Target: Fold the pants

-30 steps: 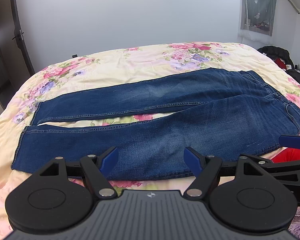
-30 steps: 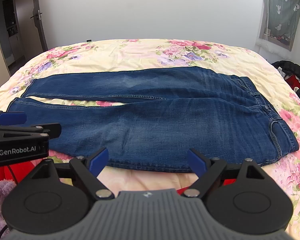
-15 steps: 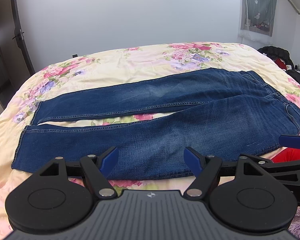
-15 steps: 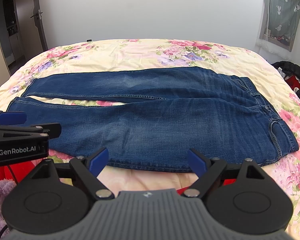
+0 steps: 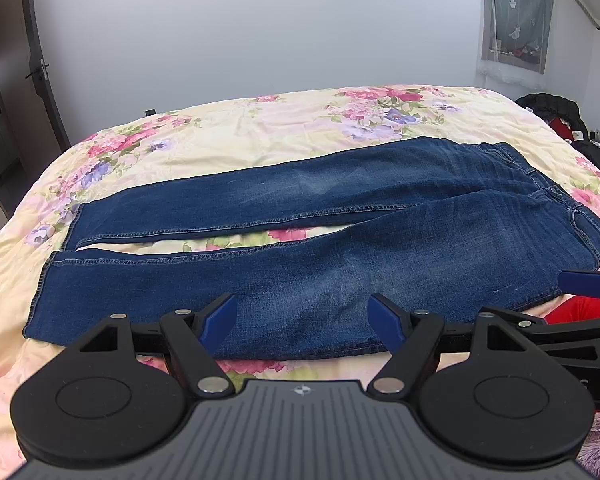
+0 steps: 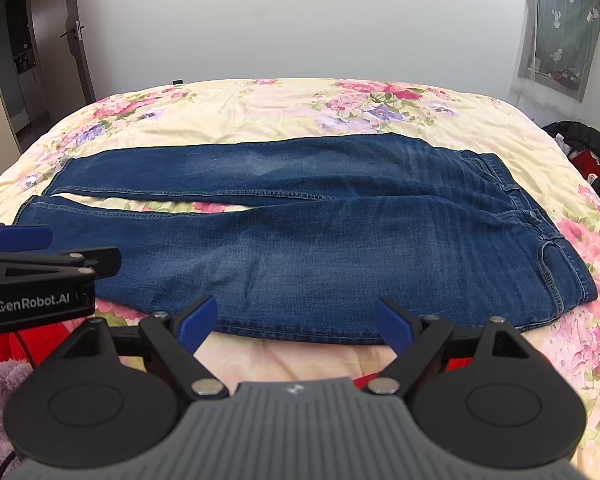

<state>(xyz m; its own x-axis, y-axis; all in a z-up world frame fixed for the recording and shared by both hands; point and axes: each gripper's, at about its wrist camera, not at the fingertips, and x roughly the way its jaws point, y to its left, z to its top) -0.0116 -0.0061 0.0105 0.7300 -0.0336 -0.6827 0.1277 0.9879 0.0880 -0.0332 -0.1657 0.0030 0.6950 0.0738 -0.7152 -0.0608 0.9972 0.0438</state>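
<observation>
Dark blue jeans [image 5: 340, 240] [image 6: 320, 232] lie flat across the bed, waistband to the right, both legs stretched to the left with a narrow gap between them. My left gripper [image 5: 304, 318] hovers open over the near edge of the nearer leg, nothing between its blue-tipped fingers. My right gripper [image 6: 294, 320] is open too, held at the near hem line below the thigh and seat area. Each gripper shows in the other's view: the right one at the right edge [image 5: 586, 282], the left one at the left edge [image 6: 20, 238].
The bed carries a cream floral cover [image 5: 284, 136] [image 6: 284, 108]. A white wall stands behind it, a door [image 6: 76, 36] at far left, a curtained window [image 6: 560, 32] at right. Dark clothes [image 5: 560, 116] are piled off the right side. Red fabric [image 5: 580, 308] lies near me.
</observation>
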